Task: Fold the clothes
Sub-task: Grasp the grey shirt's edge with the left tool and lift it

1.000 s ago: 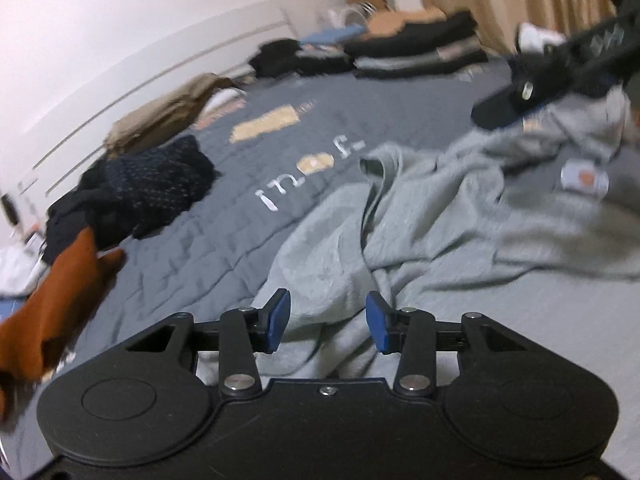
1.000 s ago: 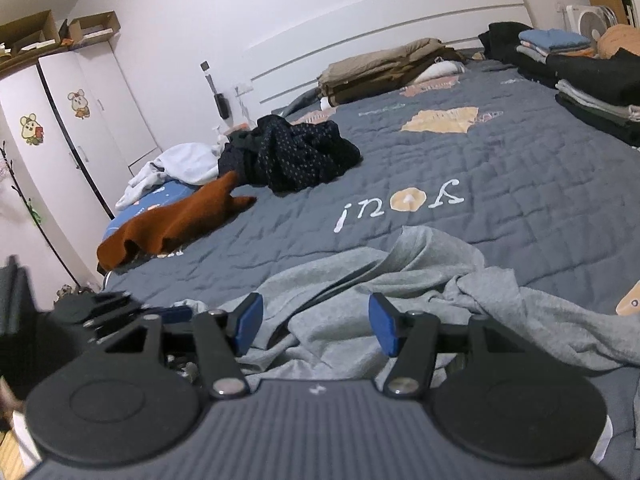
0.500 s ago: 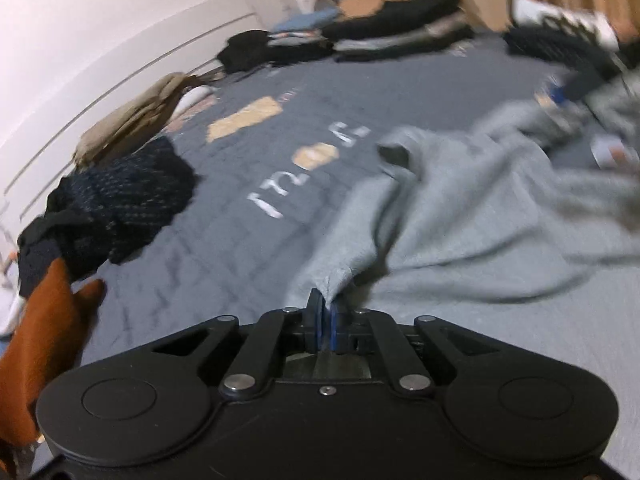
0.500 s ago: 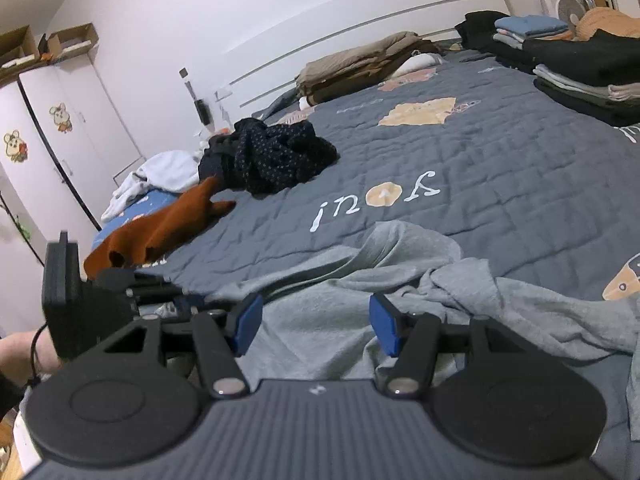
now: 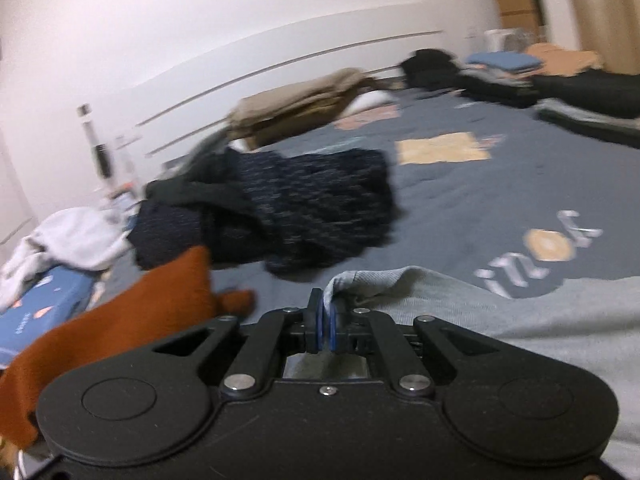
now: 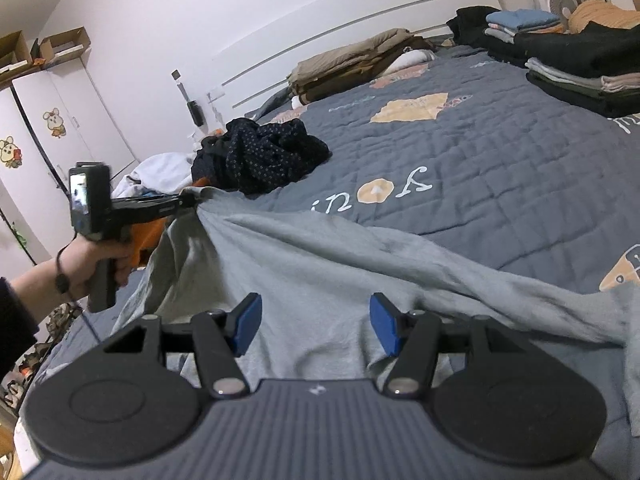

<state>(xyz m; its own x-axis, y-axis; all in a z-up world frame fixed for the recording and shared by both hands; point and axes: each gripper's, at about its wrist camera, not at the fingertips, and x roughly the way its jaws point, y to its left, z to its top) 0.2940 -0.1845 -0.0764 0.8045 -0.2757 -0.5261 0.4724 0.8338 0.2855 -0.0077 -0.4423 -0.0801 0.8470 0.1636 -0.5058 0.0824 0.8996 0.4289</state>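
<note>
While your left tool (image 5: pixel 325 326) has its blue pads pressed together on a corner of the grey top (image 6: pixel 320 272), that corner is lifted off the bed (image 6: pixel 500 168) and the cloth hangs down from it in a slope. In the right wrist view you can see your left hand (image 6: pixel 94 262) gripping the handle of that tool (image 6: pixel 188 201), out near the left edge of the bed. The rest of the grey top lies spread across the near part of the bed, over the blue-grey quilt. Your right tool (image 6: pixel 316 324) is above the middle of the grey top with its two blue pads wide apart, and nothing is pinched between them. A dark dotted pile of clothes (image 6: pixel 260 154) sits further up the bed near the left edge, and an orange cloth (image 5: pixel 120 320) lies just beside it. Folded clothes (image 6: pixel 580 68) are stacked at the far right corner of the bed, near the white headboard (image 6: pixel 360 32).
</note>
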